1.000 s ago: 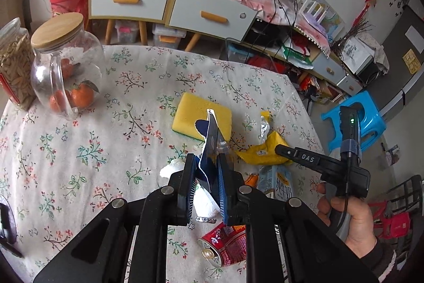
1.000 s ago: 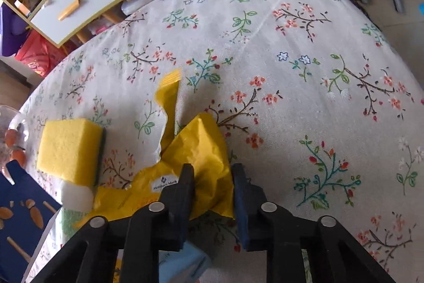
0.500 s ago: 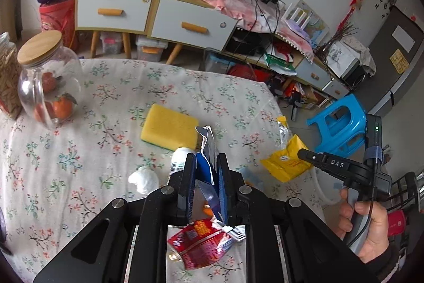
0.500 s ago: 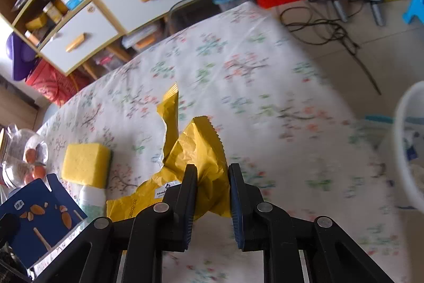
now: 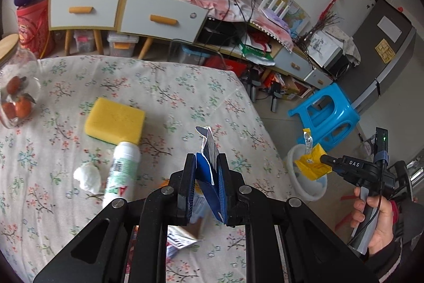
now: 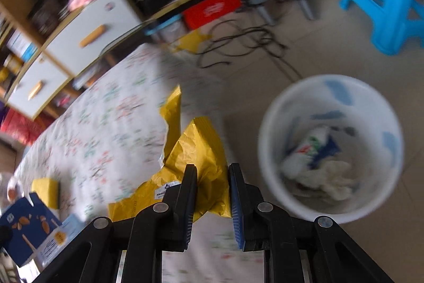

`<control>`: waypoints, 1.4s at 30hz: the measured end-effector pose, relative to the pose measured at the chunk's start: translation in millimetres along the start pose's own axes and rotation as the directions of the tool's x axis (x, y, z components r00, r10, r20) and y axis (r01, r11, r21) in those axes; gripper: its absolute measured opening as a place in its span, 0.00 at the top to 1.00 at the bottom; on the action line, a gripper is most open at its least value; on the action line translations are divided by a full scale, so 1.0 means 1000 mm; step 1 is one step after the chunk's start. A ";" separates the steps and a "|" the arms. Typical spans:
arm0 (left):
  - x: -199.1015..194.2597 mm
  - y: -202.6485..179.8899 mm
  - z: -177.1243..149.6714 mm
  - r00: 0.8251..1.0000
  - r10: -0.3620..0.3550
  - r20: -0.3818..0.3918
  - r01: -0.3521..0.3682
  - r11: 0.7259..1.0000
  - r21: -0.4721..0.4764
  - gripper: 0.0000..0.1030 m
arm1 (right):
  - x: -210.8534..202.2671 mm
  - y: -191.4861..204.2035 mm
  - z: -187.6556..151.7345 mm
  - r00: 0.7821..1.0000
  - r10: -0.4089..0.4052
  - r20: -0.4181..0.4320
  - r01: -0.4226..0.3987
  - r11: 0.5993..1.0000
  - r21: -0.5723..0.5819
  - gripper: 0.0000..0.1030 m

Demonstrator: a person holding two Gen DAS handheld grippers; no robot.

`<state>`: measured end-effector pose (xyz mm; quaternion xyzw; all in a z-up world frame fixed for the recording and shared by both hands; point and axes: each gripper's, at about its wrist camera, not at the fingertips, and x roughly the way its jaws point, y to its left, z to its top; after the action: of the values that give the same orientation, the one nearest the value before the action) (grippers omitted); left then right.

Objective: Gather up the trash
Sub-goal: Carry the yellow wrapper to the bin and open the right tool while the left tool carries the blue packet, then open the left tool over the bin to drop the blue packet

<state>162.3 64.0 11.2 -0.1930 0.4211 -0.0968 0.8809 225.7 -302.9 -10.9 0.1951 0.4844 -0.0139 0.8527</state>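
My left gripper [image 5: 206, 169] is shut on a dark blue carton [image 5: 208, 166], torn open at the top, and holds it above the floral table [image 5: 164, 97]. The carton also shows in the right wrist view [image 6: 25, 227]. My right gripper [image 6: 212, 179] is shut on a crumpled yellow wrapper [image 6: 196, 147]. In the left wrist view that gripper [image 5: 324, 159] holds the wrapper [image 5: 311, 163] past the table's right edge, over a white bin [image 5: 308, 184]. The bin [image 6: 273, 123] stands on the floor with trash inside.
On the table lie a yellow sponge [image 5: 115, 121], a white bottle [image 5: 122, 171], a white tissue wad [image 5: 87, 175] and a paper scrap [image 5: 180, 240]. A glass jar of oranges [image 5: 16, 89] stands at the left. A blue stool [image 5: 323, 116] stands beyond the bin.
My right gripper has carried the yellow wrapper off the table, rightward, to above the white bin. My left gripper has lifted the blue carton and moved right along the table.
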 end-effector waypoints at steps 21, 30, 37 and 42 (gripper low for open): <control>0.096 -0.166 -0.025 0.984 -0.107 -0.144 0.134 0.972 0.192 0.84 | -0.057 -0.139 0.005 0.996 -0.066 0.061 0.056 0.987 0.152 0.48; 0.160 -0.244 -0.047 0.969 -0.128 -0.210 0.186 0.941 0.284 0.84 | -0.072 -0.167 -0.005 0.985 -0.164 0.051 0.159 0.983 0.090 0.41; 0.186 -0.274 -0.047 0.976 -0.130 -0.177 0.184 0.925 0.333 0.83 | -0.081 -0.186 -0.004 0.987 -0.152 0.056 0.143 0.981 0.131 0.37; 0.192 -0.280 -0.047 0.984 -0.040 -0.175 0.104 0.922 0.373 0.36 | -0.085 -0.186 -0.004 0.988 -0.140 0.061 0.131 0.982 0.135 0.32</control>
<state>243.6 -266.4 -33.1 -0.0250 0.4580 -0.2248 0.8597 137.6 -487.1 -1.4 0.2167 0.4645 -0.1105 0.8515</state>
